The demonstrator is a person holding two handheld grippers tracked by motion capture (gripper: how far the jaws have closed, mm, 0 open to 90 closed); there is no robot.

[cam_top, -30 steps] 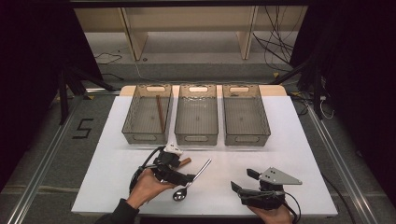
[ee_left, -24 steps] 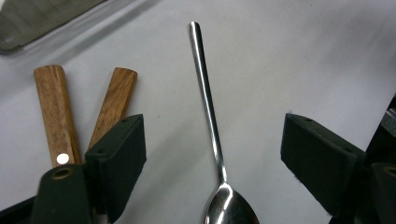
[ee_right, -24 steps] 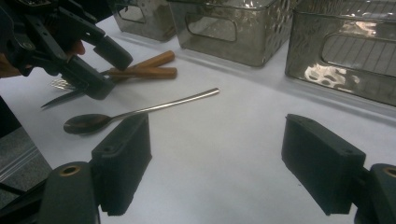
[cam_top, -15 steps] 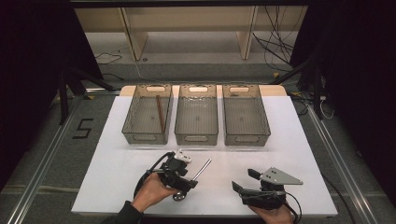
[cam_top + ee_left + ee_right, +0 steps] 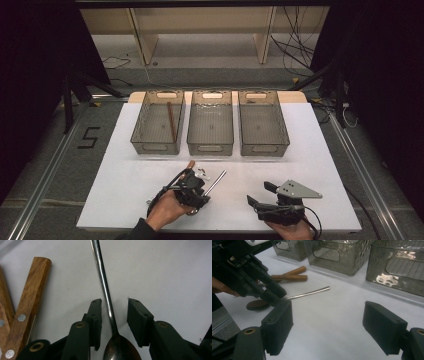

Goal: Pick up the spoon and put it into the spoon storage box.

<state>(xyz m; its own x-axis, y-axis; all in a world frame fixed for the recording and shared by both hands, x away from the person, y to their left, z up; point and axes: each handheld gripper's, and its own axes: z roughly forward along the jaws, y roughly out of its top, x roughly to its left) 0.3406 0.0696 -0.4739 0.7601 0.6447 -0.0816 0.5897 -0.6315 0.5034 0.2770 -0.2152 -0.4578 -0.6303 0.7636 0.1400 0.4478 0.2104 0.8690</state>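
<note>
Two grippers, one metal spoon (image 5: pixel 106 293), three smoked-plastic bins (image 5: pixel 210 122) in a row.

Left gripper (image 5: pixel 114 312): lowered over the spoon at the near edge of the white table (image 5: pixel 310 150), jaws just closing astride the thin neck above the bowl, pads not yet pressing; likely placed there because the slim handle seats squarely between the pads. Spoon: flat on the table, handle pointing toward the bins. Wooden-handled utensils (image 5: pixel 290 275): just beside it, untouched. Left bin: holds a long brown stick (image 5: pixel 171 122). Right gripper (image 5: pixel 263 194): parked well apart, jaws wide and empty, probably keeping out of the way.
</note>
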